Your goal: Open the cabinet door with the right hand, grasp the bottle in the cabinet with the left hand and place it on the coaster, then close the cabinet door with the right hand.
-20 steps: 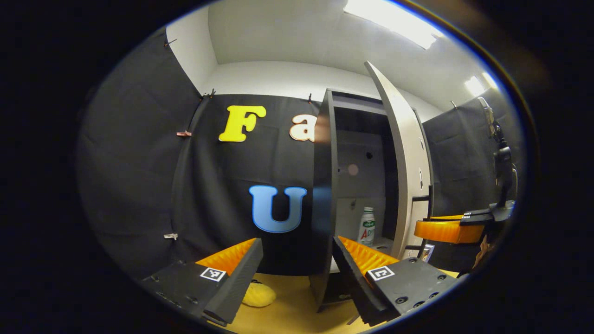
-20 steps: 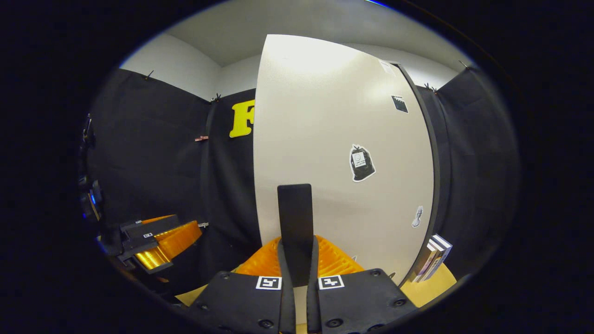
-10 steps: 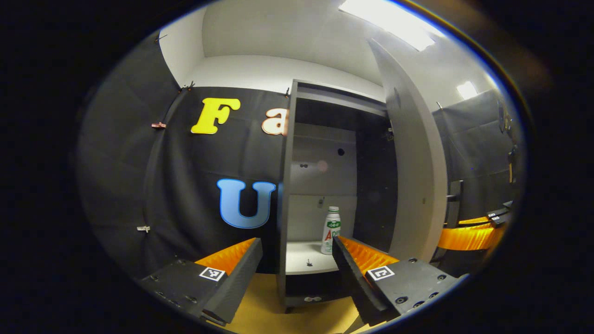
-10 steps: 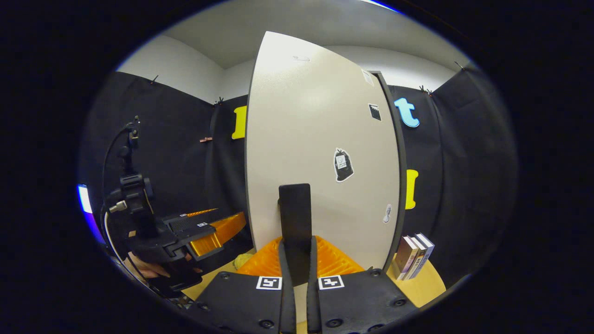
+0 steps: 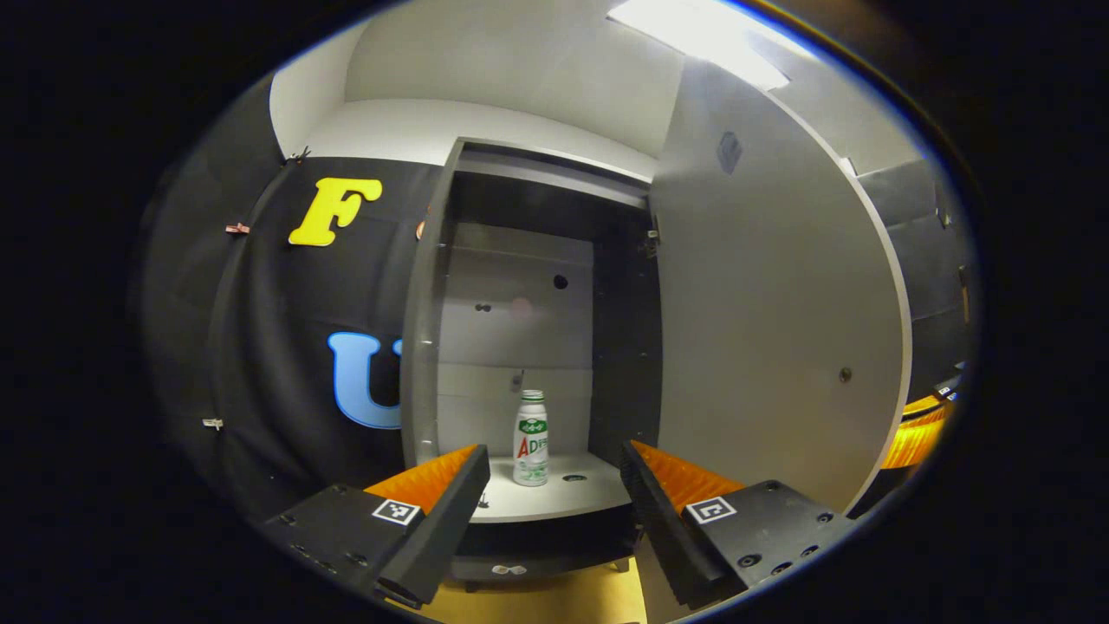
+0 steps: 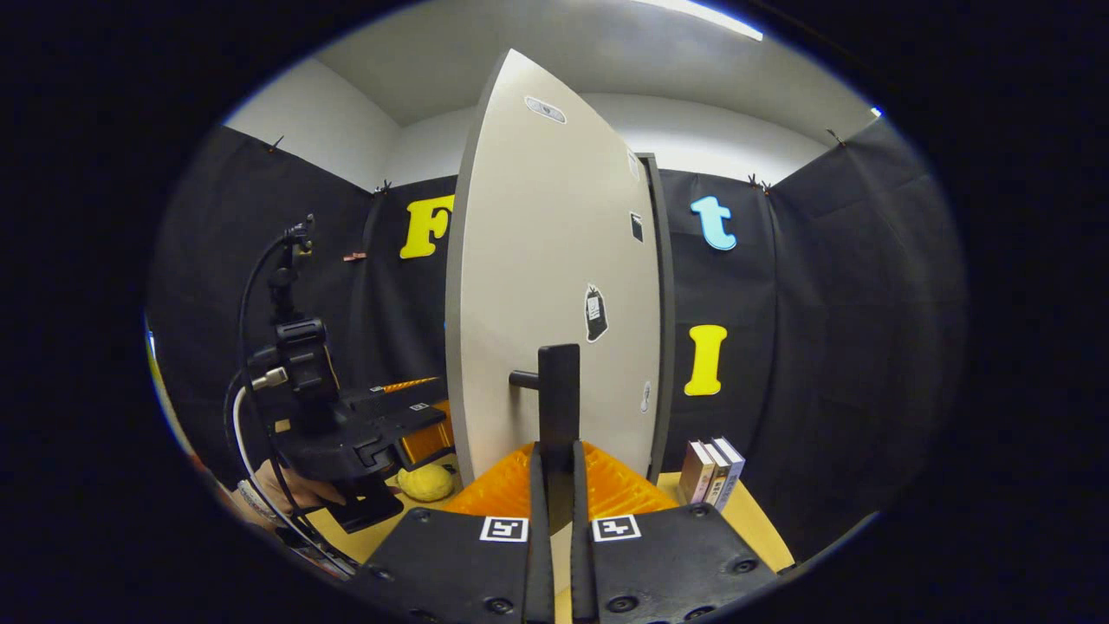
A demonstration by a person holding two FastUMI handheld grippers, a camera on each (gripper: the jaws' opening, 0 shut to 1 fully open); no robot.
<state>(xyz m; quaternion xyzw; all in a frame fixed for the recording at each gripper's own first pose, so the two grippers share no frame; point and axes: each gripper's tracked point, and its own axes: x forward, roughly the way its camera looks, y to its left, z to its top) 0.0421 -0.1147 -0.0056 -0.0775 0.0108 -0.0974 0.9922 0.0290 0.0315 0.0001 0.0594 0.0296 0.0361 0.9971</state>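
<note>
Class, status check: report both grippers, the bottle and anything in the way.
Right gripper shut on door handle, door open. Left gripper open, short of the bottle, which stands upright on the shelf. Path looks clear.

Left gripper (image 5: 550, 485) jaws wide apart — right gripper (image 6: 554, 485) jaws clamped together.

Bottle (image 5: 530, 438) upright inside open cabinet (image 5: 520, 260)
</note>
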